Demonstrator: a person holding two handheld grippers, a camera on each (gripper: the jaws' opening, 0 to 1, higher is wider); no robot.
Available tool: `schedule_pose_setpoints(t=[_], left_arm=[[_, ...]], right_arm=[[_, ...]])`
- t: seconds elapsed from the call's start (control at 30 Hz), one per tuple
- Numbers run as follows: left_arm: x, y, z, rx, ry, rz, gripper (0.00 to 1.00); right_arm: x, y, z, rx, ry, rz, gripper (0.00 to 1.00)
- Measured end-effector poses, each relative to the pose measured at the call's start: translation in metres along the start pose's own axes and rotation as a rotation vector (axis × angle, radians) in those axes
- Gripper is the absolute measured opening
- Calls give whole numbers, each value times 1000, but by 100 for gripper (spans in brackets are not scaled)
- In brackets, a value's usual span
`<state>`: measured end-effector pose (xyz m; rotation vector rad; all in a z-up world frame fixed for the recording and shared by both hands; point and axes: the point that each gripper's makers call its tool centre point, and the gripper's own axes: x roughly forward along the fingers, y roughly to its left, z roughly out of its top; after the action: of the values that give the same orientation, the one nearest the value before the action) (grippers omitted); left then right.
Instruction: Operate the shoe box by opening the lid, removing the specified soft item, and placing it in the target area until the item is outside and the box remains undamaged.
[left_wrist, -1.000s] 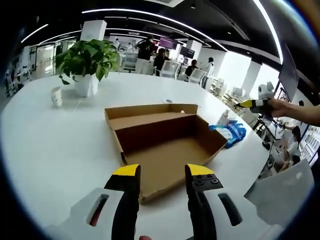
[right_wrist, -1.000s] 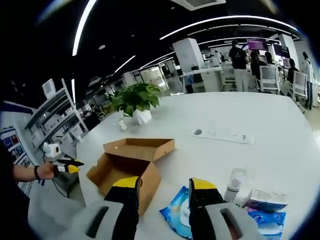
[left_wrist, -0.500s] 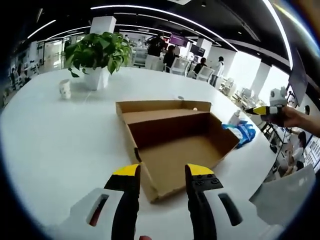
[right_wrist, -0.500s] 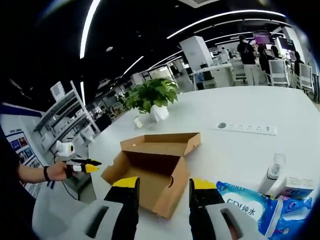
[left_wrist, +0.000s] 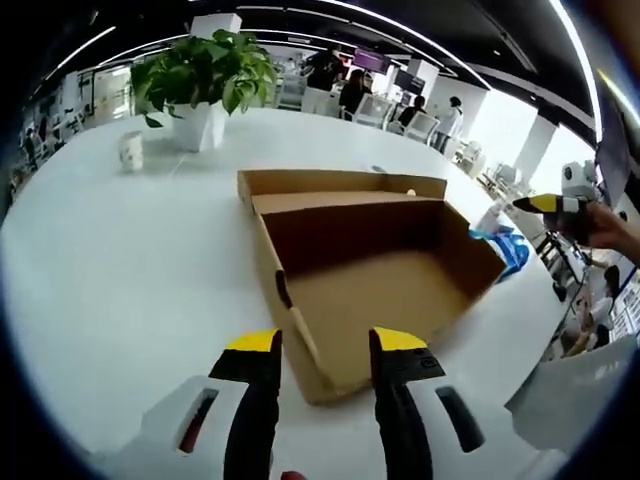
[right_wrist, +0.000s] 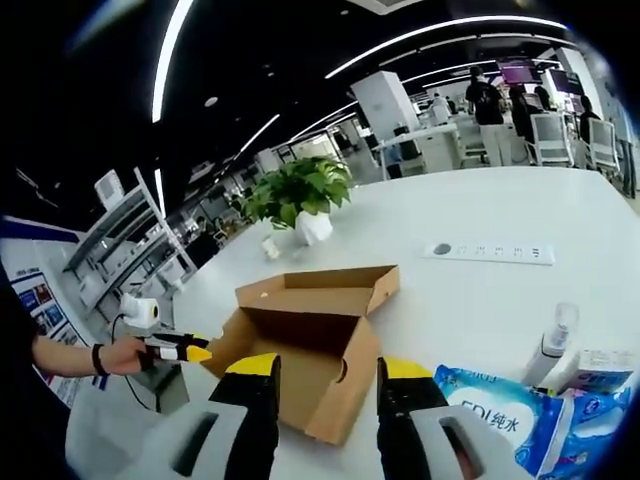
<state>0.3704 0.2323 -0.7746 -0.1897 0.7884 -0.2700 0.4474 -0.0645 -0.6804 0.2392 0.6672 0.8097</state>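
Cardboard box (left_wrist: 370, 290) lying open, empty, on white counter (left_wrist: 120, 260) | blue wipes pack (right_wrist: 500, 415) lying beside box | left tongs (left_wrist: 320, 345) hovering spread before box | right tongs (right_wrist: 325, 368) spread, holding nothing

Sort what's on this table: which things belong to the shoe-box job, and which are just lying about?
Job:
cardboard shoe box, lid open, inside empty
blue soft pack beside the box
left gripper and right gripper, both open

Lying about:
potted plant
white cup
spray bottle
power strip
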Motion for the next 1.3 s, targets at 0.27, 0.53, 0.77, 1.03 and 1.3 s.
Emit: schedule_pose_setpoints(t=[0.27,0.53,0.77,1.03,1.3], left_arm=[[13,8,-3,0,56,25,26],[12,9,-8,13,82,41,20],[10,11,-8,-10,81,67,18],[10,11,-8,-39,75,72,17],[9,14,-7,-105,57,78,16]], right_arm=[[6,3,-8,21,7,-1,35],[5,-5,-14,51,7,-20,34],[19,-13,-2,103,-19,-39,33],[55,-22,18,99,2,-64,34],[87,-29,40,66,30,-65,33]])
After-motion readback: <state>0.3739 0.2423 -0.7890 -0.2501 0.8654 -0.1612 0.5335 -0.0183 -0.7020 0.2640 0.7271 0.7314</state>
